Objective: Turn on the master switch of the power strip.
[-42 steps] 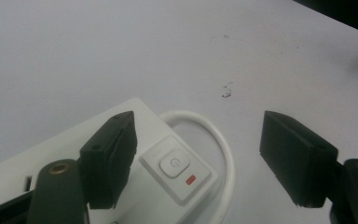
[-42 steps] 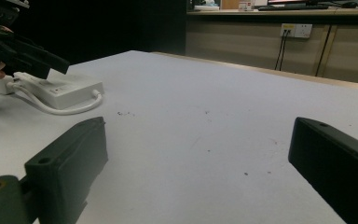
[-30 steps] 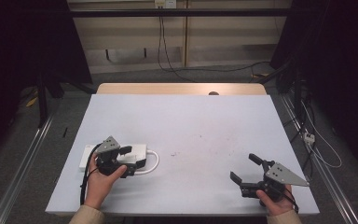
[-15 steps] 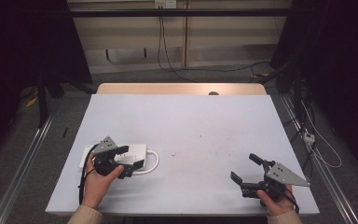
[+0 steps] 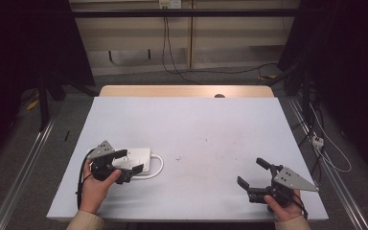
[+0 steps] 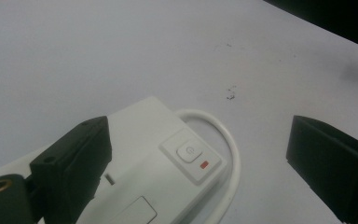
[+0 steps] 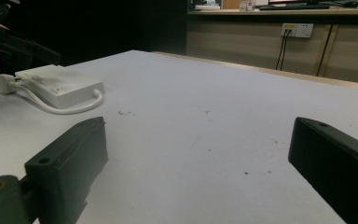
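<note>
Left gripper view shows the left claw (image 6: 200, 154) spread wide over a white power strip (image 6: 168, 163), likely rigid, light and slick, best pinched across its flat sides near the worktop's (image 5: 196, 124) front-left corner.

The person's left hand (image 5: 96, 184) reaches in over the near edge of the table (image 5: 211, 124), toward its near-left corner, holding the left gripper (image 5: 128, 162) low with its jaws spread wide and pointing to the right. The grey plate on top tilts toward the far-left. The right hand (image 5: 281, 203) sits at the near edge close to the near-right corner, gripping the right gripper (image 5: 254, 172), whose jaws also stand wide apart, aimed left and a little away from the person. Both sleeves show at the near edge.
</note>
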